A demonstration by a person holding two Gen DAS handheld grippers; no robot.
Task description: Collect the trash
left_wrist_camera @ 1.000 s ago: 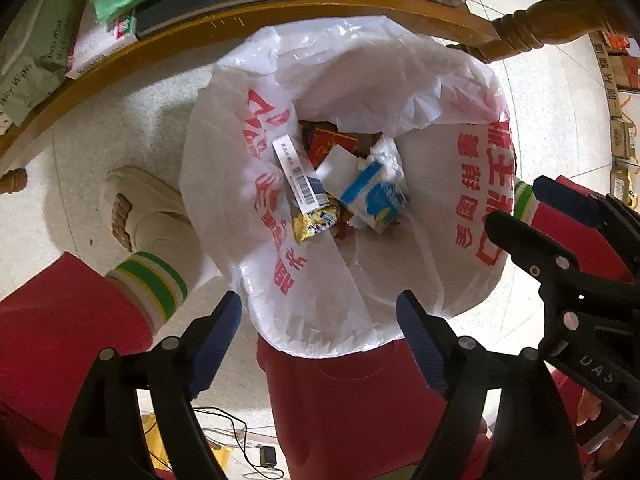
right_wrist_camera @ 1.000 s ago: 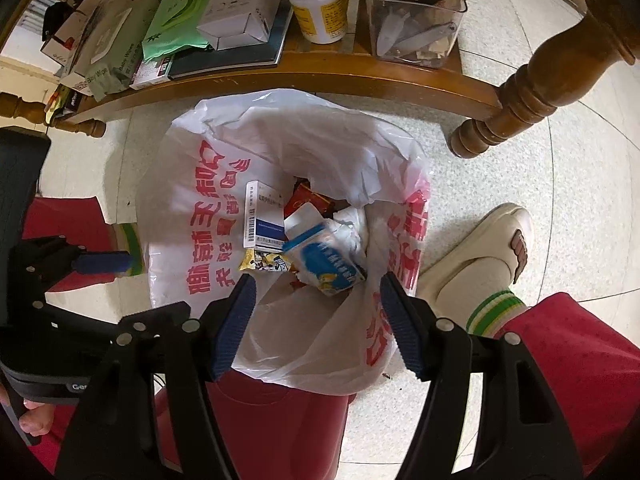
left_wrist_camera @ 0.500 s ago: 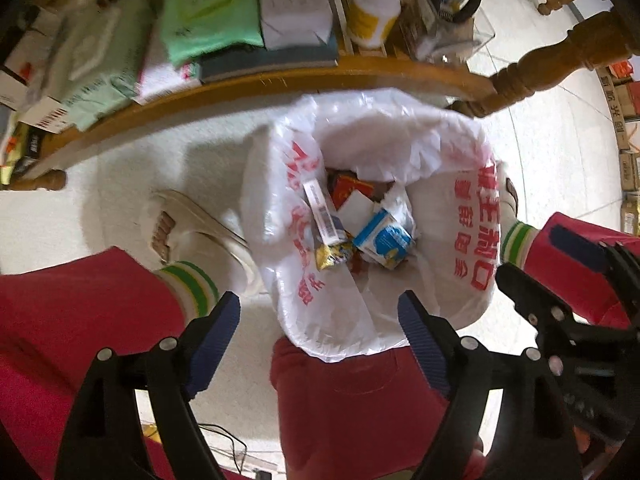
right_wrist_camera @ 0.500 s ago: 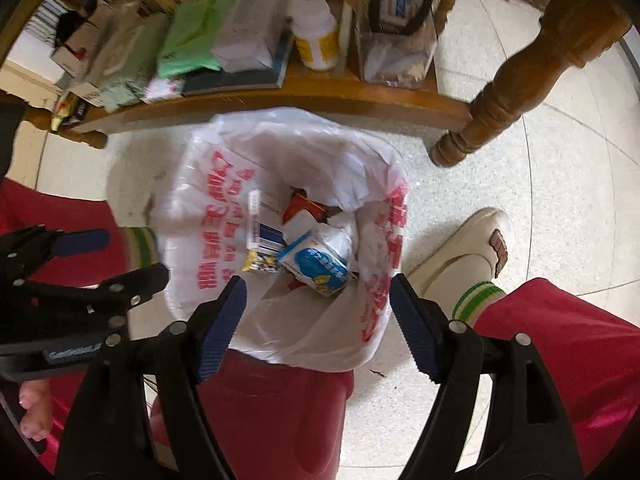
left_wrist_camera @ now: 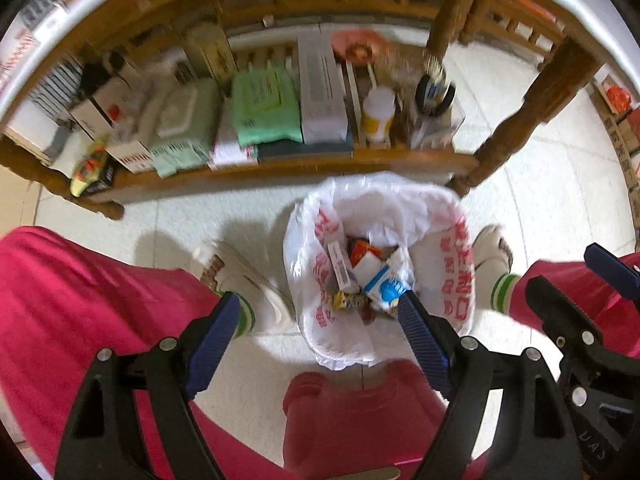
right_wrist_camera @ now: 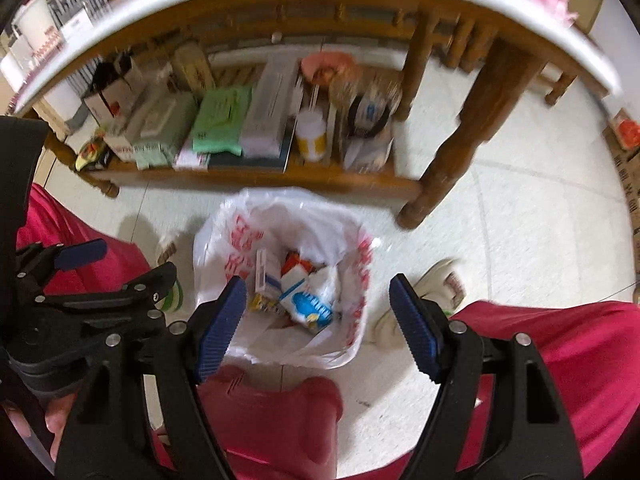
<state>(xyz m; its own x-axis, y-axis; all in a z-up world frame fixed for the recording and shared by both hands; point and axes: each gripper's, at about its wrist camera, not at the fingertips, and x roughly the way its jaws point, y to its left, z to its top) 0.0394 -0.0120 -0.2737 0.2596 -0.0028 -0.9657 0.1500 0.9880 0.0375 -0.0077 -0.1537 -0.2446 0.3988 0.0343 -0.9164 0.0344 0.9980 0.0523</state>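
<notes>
Both tongs — left [left_wrist_camera: 316,344] and right [right_wrist_camera: 316,324] — gape wide, empty (right's jaws just opened). Trash [left_wrist_camera: 360,276] sits in the bag [left_wrist_camera: 452,248] on the floor; its slack rim could sag, spilling.

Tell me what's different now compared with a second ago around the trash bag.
Both grippers have pulled up and away from the trash bag, which now looks smaller, with the shelf under the table showing in full. The right gripper has just been opening its jaws, nothing between them. The left gripper stays open and empty. The bag and the cartons and wrappers in it lie as before.
</notes>
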